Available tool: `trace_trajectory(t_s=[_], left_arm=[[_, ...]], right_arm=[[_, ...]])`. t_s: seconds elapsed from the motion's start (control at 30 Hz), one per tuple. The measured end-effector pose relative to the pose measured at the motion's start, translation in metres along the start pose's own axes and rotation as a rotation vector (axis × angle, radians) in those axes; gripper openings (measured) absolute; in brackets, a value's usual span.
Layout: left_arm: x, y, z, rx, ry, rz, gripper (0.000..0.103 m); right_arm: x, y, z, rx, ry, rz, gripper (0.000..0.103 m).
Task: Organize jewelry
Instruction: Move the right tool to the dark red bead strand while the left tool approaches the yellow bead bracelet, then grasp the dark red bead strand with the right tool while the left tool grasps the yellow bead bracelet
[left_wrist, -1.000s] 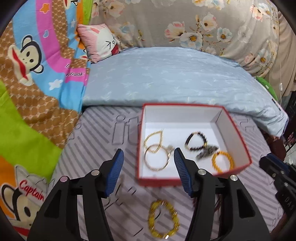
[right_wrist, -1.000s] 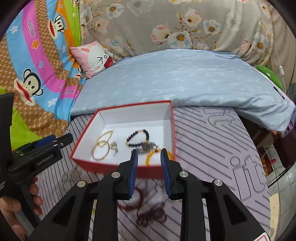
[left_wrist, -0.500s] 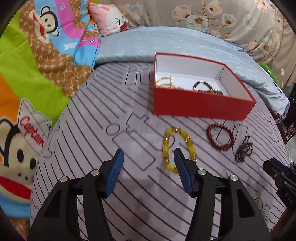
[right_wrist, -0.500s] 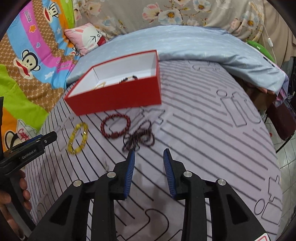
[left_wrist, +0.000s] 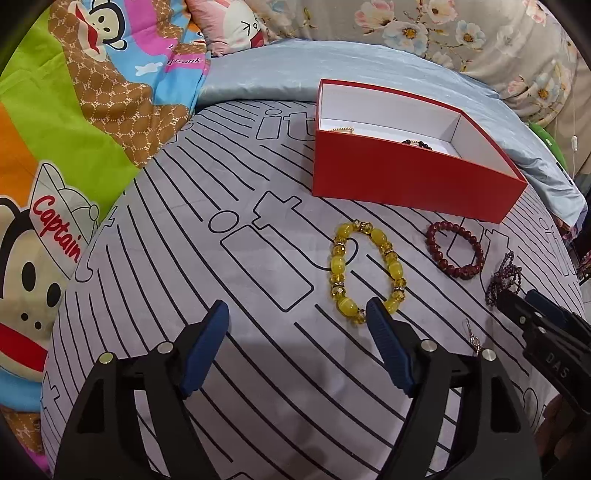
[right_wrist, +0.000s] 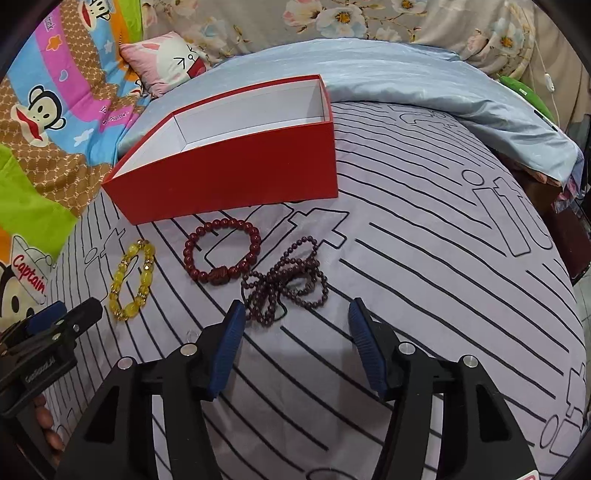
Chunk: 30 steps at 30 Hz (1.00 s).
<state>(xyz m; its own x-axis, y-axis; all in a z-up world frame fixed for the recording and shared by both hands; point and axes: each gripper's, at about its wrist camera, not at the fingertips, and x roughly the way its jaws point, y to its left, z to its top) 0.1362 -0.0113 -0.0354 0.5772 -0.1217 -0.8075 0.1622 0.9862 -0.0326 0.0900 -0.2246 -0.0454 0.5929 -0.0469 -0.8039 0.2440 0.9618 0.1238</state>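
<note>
A red box (left_wrist: 406, 177) with a white inside stands on the grey striped bedspread; it also shows in the right wrist view (right_wrist: 236, 173). A gold piece (left_wrist: 341, 129) and dark beads (left_wrist: 417, 142) lie in it. In front of it lie a yellow bead bracelet (left_wrist: 364, 269) (right_wrist: 133, 280), a dark red bead bracelet (left_wrist: 454, 249) (right_wrist: 221, 254), a tangled purple bead string (left_wrist: 504, 277) (right_wrist: 286, 282) and a small earring (left_wrist: 472, 334). My left gripper (left_wrist: 297, 317) is open and empty, near the yellow bracelet. My right gripper (right_wrist: 295, 319) is open and empty, just before the purple string.
A pale blue pillow (left_wrist: 280, 74) lies behind the box. A cartoon monkey blanket (left_wrist: 74, 110) covers the left side. A pink cushion (right_wrist: 166, 62) sits at the back. The bed edge drops off at the right (right_wrist: 565, 221).
Both grippers have pulled back from above the box and dropped low toward the bedspread. The right gripper's jaws have opened wider. The loose bracelets now lie just ahead of the fingers.
</note>
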Motion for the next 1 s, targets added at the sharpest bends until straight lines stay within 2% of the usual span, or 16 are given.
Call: trace_trajectory(t_s=[0.23, 0.47, 0.57, 0.7, 0.77, 0.8, 0.9, 1.0], left_arm=[[0.009, 0.0, 0.004, -0.011, 0.012, -0.015, 0.073], [0.022, -0.008, 0.01, -0.006, 0.025, -0.025, 0.072], [0.028, -0.01, 0.011, -0.009, 0.032, -0.032, 0.067], [0.031, -0.014, 0.011, 0.013, 0.02, -0.03, 0.06], [0.031, -0.015, 0.013, 0.012, 0.013, -0.035, 0.045], [0.031, -0.015, 0.014, 0.013, 0.013, -0.038, 0.041], [0.03, -0.016, 0.016, 0.019, 0.022, -0.061, 0.011], [0.029, -0.015, 0.018, 0.002, 0.042, -0.096, 0.009]], right_arm=[[0.012, 0.009, 0.011, -0.03, -0.012, -0.02, 0.056], [0.011, 0.007, 0.011, -0.036, -0.017, -0.029, 0.021], [0.01, 0.003, 0.01, -0.023, -0.012, -0.012, 0.014], [0.005, 0.002, 0.008, -0.014, -0.011, 0.0, 0.013], [0.001, 0.001, 0.006, -0.008, -0.013, 0.009, 0.013], [0.0, 0.001, 0.006, -0.005, -0.015, 0.01, 0.013], [-0.006, 0.0, 0.005, 0.005, -0.021, 0.022, 0.013], [-0.014, 0.0, 0.003, 0.008, -0.027, 0.033, 0.013]])
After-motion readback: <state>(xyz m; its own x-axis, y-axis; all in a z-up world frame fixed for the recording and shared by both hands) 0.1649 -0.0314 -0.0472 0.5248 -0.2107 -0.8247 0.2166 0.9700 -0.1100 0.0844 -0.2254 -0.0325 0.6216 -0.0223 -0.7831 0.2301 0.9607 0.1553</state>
